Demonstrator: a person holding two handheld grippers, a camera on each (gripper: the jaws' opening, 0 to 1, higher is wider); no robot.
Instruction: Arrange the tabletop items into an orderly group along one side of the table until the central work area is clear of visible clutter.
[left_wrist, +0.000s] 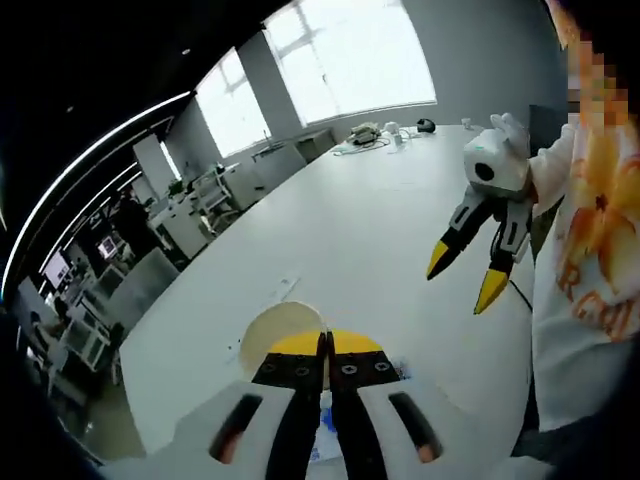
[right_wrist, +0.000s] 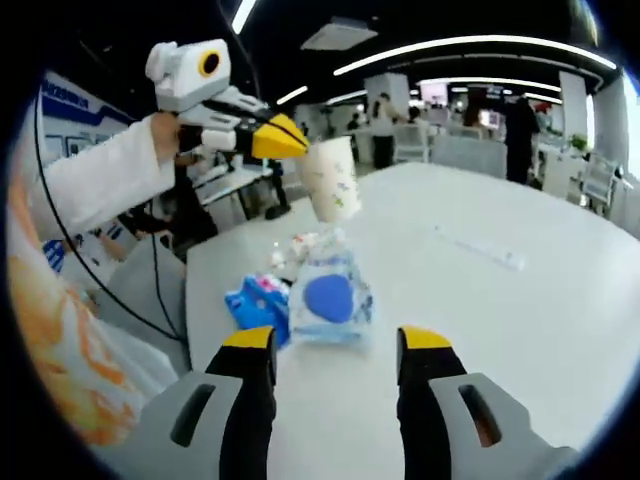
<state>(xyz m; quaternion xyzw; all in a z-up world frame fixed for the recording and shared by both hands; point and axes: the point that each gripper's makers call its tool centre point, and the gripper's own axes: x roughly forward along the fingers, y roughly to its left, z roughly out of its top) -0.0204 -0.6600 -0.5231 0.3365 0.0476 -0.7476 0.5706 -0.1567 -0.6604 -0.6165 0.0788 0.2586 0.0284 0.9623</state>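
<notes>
My left gripper (left_wrist: 325, 345) is shut on the rim of a cream paper cup (left_wrist: 285, 325) and holds it up off the white table (left_wrist: 350, 230). In the right gripper view the same gripper (right_wrist: 283, 137) comes in from the upper left, with the patterned cup (right_wrist: 332, 178) hanging from its yellow tips. Under the cup lie a clear bag with a blue disc (right_wrist: 330, 295), a blue packet (right_wrist: 255, 300) and small white wrappers (right_wrist: 300, 245). My right gripper (right_wrist: 337, 345) is open just short of the bag, nothing between its jaws. It also hangs open above the table (left_wrist: 466, 276).
A flat pale strip (right_wrist: 480, 248) lies alone on the table (right_wrist: 520, 330) to the right. Cables and small devices (left_wrist: 365, 132) sit at the far end near the windows. A person in a white sleeve (right_wrist: 95, 175) stands at the table's edge. Office desks and chairs lie beyond.
</notes>
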